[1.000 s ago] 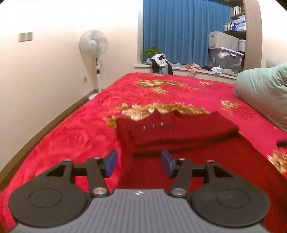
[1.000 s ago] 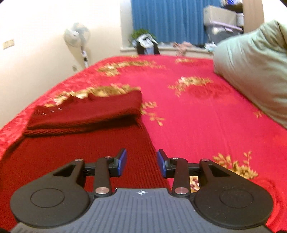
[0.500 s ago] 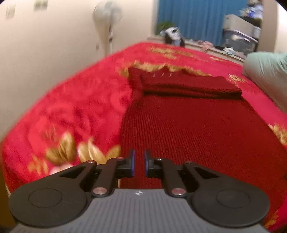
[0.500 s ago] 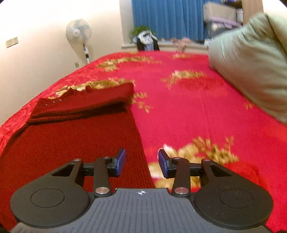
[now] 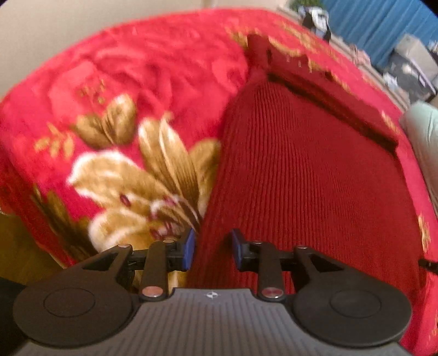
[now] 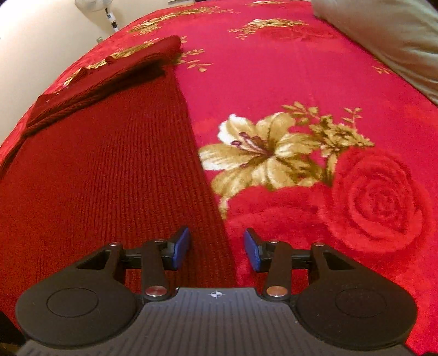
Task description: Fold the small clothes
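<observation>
A dark red knitted sweater (image 5: 306, 169) lies flat on the red flowered blanket (image 5: 142, 68), its far part folded over into a thick band (image 5: 328, 90). My left gripper (image 5: 212, 247) is open and empty, its jaws astride the sweater's near left edge. In the right wrist view the sweater (image 6: 104, 164) fills the left half, with the folded band (image 6: 120, 68) at the far end. My right gripper (image 6: 217, 247) is open and empty, its jaws astride the sweater's near right edge.
The blanket (image 6: 301, 68) covers the whole bed. A pale green pillow (image 6: 383, 35) lies at the far right. The bed's left edge and the wooden floor (image 5: 19, 246) show low in the left wrist view. A fan stand (image 6: 111, 19) is by the wall.
Both grippers have dropped and pulled back to the sweater's near hem corners. The left gripper, nearly shut half a second ago, has opened. The right gripper has opened a little wider.
</observation>
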Available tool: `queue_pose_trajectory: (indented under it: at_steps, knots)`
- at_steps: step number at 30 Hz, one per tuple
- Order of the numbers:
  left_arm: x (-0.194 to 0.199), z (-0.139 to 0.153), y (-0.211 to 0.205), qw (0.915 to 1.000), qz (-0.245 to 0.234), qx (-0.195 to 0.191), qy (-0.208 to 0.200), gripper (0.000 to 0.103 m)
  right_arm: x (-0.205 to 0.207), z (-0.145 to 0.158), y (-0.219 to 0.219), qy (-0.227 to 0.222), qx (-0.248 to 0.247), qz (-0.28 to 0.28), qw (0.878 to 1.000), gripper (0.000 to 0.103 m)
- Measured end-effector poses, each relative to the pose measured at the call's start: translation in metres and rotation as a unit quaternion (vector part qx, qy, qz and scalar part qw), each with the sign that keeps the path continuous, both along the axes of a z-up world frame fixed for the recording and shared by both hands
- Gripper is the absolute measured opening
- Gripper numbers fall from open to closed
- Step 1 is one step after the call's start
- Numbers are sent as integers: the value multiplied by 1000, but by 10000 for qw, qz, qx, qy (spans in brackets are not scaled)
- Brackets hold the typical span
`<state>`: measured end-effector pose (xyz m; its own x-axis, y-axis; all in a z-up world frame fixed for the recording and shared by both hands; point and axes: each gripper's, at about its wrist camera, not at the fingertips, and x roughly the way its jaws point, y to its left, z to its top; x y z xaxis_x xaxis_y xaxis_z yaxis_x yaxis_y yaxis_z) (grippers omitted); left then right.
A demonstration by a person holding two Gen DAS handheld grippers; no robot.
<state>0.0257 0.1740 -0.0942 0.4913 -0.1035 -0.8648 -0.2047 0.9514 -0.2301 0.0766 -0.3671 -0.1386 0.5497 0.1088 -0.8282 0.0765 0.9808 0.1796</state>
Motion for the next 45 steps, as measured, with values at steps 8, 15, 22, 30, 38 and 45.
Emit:
queue_pose_trajectory:
  at_steps: [8,15,22,30,38,45]
  knots:
    - [-1,1,-10,9994,-256,220,-73,21,2,-2,-2,-11,47,131,9999,32]
    - [-12,6,1,9993,-13,-347,-124,18,-4,6,-9,-55,650,138,9978,17]
    - [-7,1,-10,9998,-165,-94,104,26,-4,-1,1,41,94,143,9998,31]
    - [-12,19,-25,9967,-539,-65,-610,19,-5,14,0,-445,461,231,9977,16]
    - [-7,2,-20,9991,-401,-103,-92,14,-3,-1,3,-49,264,298,9992,22]
    - [-7,9,-26,9986,-455,60,-264,14,-5,10,3,-355,386,281,9982,14]
